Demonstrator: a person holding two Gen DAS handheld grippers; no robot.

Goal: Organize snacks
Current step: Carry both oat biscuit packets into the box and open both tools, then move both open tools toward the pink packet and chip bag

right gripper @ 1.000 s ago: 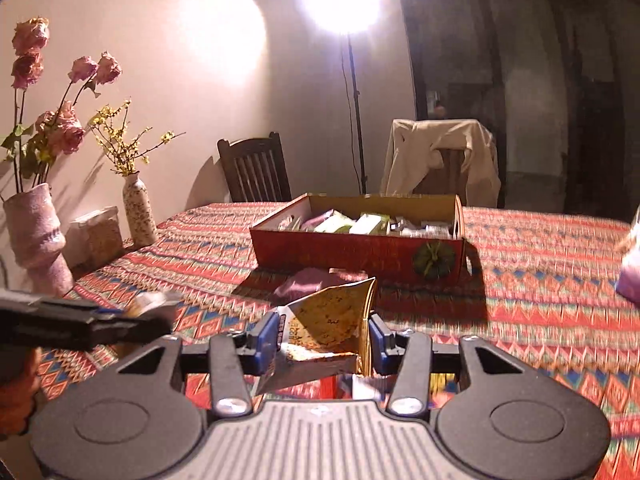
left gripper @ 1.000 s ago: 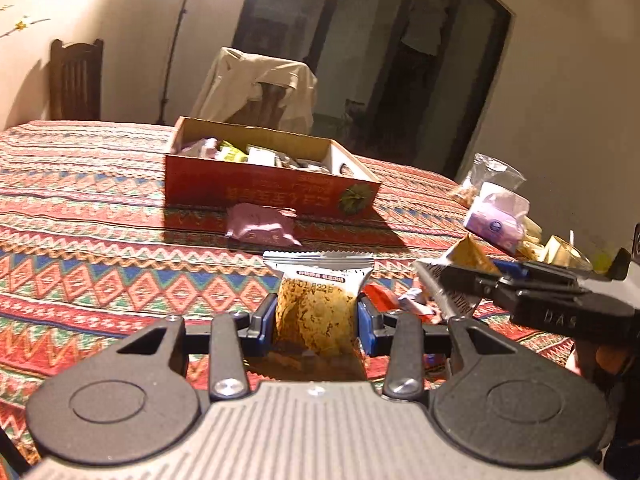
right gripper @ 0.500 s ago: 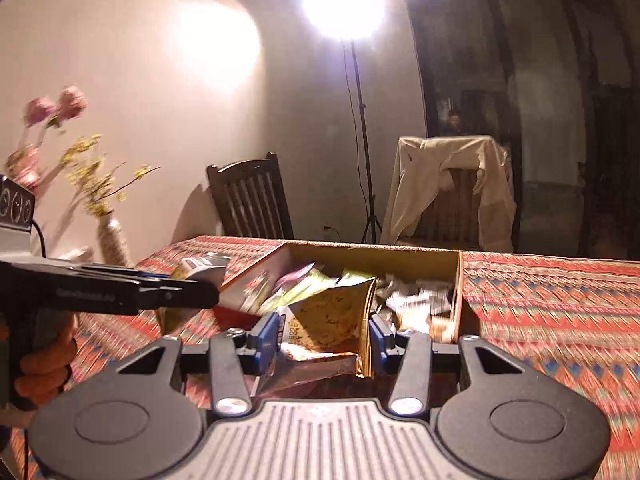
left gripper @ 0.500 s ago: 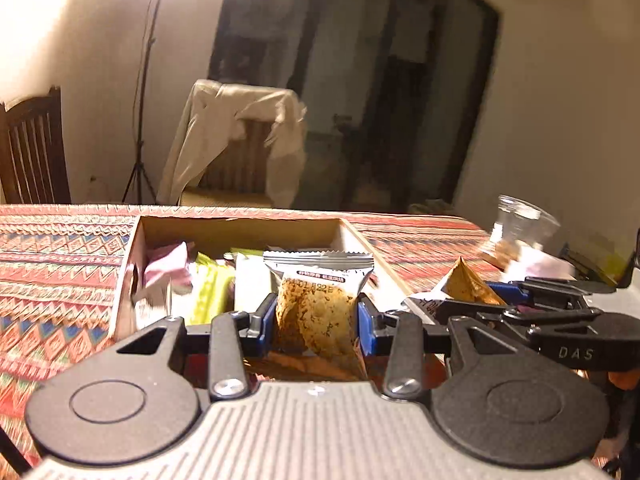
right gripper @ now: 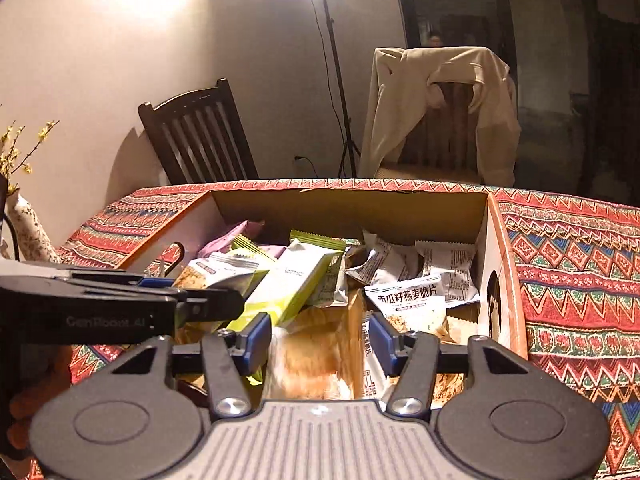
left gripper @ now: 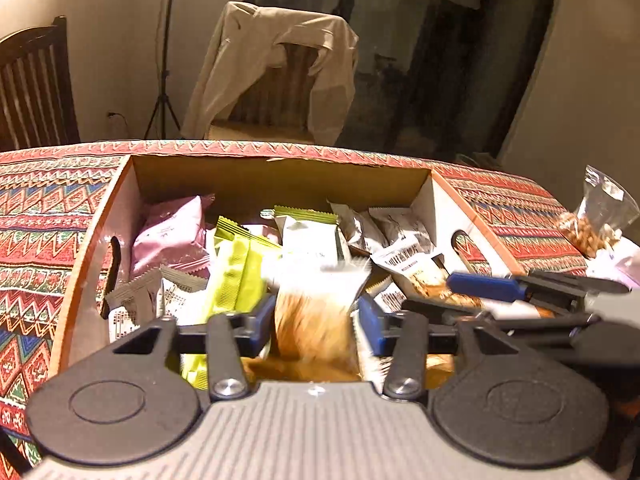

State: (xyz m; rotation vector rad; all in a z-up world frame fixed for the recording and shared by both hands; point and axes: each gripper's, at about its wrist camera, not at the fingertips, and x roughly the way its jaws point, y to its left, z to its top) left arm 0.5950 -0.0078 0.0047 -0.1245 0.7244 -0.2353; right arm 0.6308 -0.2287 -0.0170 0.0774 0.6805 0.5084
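Note:
An open cardboard box [left gripper: 256,184] [right gripper: 352,208] lies on the patterned tablecloth and holds several pink, green and white snack packets. My left gripper [left gripper: 316,316] hovers over the box's near side. Its jaws are opening, and a blurred oat-crisp packet [left gripper: 316,312] drops between them, clear of the blue pads. Beside it, my right gripper [right gripper: 320,332] is over the box too, jaws also opening around a blurred tan packet [right gripper: 312,352] that slips loose. Each gripper shows in the other's view, the right gripper [left gripper: 500,292] at the right and the left gripper [right gripper: 160,300] at the left.
A clear bag of nuts [left gripper: 592,224] and other wrapped snacks lie on the cloth right of the box. A vase [right gripper: 24,228] stands at the table's left. Behind the table are a dark wooden chair [right gripper: 200,136], a chair draped with a beige jacket [right gripper: 440,100] and a lamp stand [right gripper: 340,80].
Both grippers travelled forward from in front of the box to over it. Their jaws widened, and the two packets they gripped are now loose and blurred, falling into the box.

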